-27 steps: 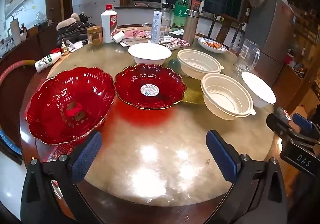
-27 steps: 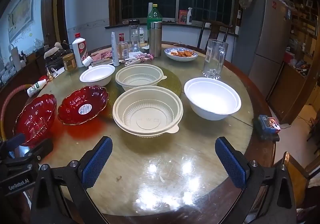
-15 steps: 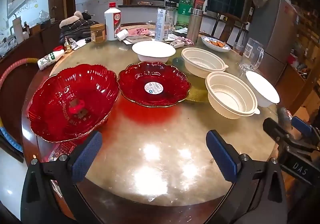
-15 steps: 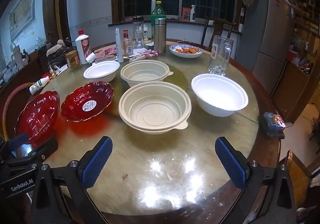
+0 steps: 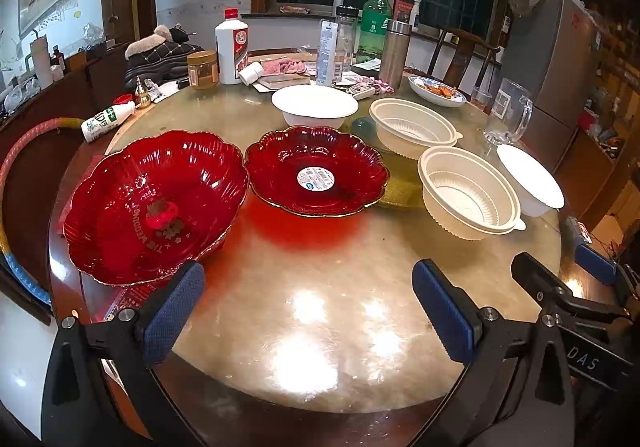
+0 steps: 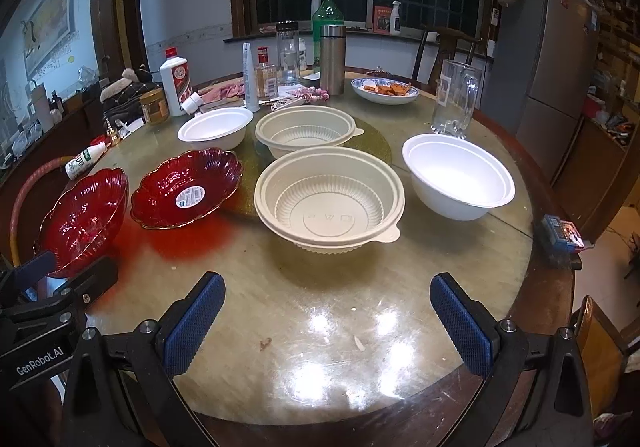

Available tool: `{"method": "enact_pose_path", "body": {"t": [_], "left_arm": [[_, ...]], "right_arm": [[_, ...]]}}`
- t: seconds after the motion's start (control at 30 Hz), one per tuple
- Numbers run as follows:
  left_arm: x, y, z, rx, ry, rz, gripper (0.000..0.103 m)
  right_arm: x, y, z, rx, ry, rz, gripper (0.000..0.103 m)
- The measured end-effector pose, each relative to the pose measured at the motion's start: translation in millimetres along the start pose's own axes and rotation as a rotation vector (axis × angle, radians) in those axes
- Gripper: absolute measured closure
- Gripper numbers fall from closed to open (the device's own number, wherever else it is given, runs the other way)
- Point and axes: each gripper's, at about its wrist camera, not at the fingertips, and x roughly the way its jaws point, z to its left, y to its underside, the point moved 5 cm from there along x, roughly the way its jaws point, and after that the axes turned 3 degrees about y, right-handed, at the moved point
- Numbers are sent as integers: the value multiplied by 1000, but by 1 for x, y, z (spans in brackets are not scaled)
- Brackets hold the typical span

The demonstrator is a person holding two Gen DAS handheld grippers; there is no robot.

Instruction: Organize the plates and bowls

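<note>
left gripper (image 5: pixel 308 311) spread, empty | right gripper (image 6: pixel 328 321) spread, empty | cream bowl (image 6: pixel 329 203) just ahead

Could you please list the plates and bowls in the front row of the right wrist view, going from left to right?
Large red plate → red plate with sticker → near cream ribbed bowl → white bowl.

Warm indoor light glares off the table (image 6: pixel 320 327) (fisheye-warped edges).

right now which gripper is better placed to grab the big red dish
Left. The left gripper is open with the big red dish just past its left finger; the right gripper faces the cream bowl.
</note>
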Motion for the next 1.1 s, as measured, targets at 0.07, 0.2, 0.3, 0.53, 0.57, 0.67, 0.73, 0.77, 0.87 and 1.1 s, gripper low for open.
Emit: {"method": "enact_pose_path", "body": {"t": [0.07, 0.2, 0.3, 0.53, 0.57, 0.67, 0.73, 0.77, 0.87, 1.1], "left_arm": [[0, 0, 1, -2, -1, 2, 0], [0, 0, 2, -7, -3, 0, 0], [0, 0, 3, -6, -5, -1, 0], [0, -1, 3, -4, -8, -5, 0], [0, -1, 4, -4, -8, -5, 0], [0, 0, 4, -3, -12, -5, 0], [-1, 0, 3, 1, -13, -4, 0], [0, 0, 3, 0, -14, -4, 0], [-1, 0, 2, 1, -14, -5, 0], [-1, 0, 2, 0, -12, -3, 0]], "right_arm": [[1, 0, 1, 0, -3, 3, 0], [0, 0, 5, -9, -6, 2, 0], [0, -1, 6, -9, -4, 4, 0], [1, -2, 6, -11, -2, 4, 0], [1, -2, 6, -11, -2, 3, 0], [1, -2, 6, -9, -2, 3, 0], [1, -2, 5, -9, -4, 4, 0], [1, -2, 6, -8, -4, 4, 0], [1, -2, 5, -8, -4, 3, 0], [1, -1, 5, -5, -2, 4, 0]]}}
